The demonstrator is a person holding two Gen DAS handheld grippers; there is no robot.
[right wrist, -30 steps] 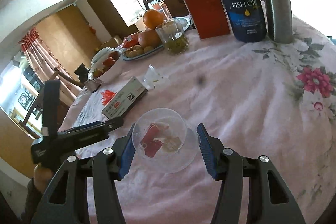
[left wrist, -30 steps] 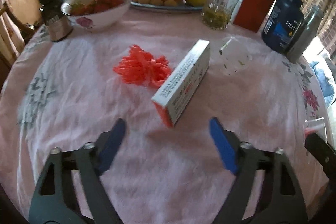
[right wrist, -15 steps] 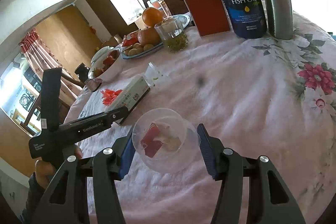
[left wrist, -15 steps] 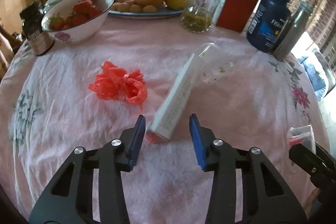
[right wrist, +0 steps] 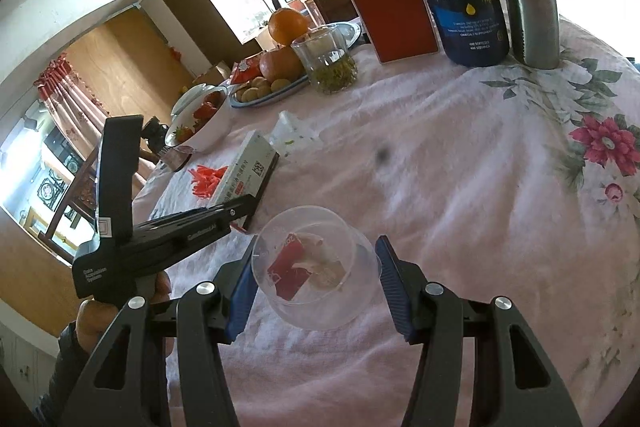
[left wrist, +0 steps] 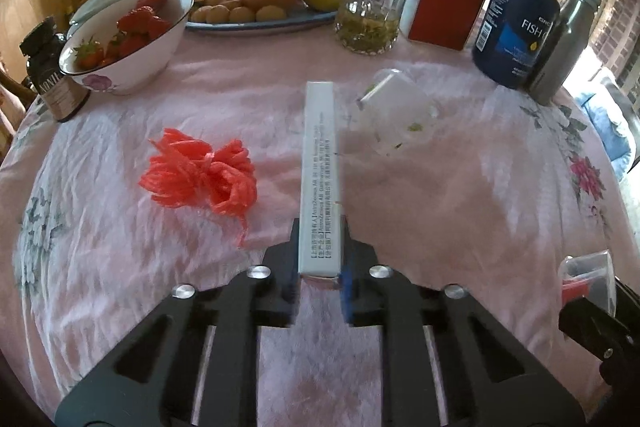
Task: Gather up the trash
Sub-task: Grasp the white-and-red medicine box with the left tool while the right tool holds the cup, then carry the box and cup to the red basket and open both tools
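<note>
The long white medicine carton is pinched at its near end by the left tongs, probably so that it can be lifted off the bench as trash. The clear plastic cup, with a red wrapper inside, is held between the right tongs, apparently as the collecting vessel. The crumpled red net and the tipped plastic cup are left beside the carton, not yet collected.

Daylight is pouring in from windows beyond the tablecloth's far edge, blowing out to glare there. Fisheye distortion is bending the frame edges, and corners are falling dark.
</note>
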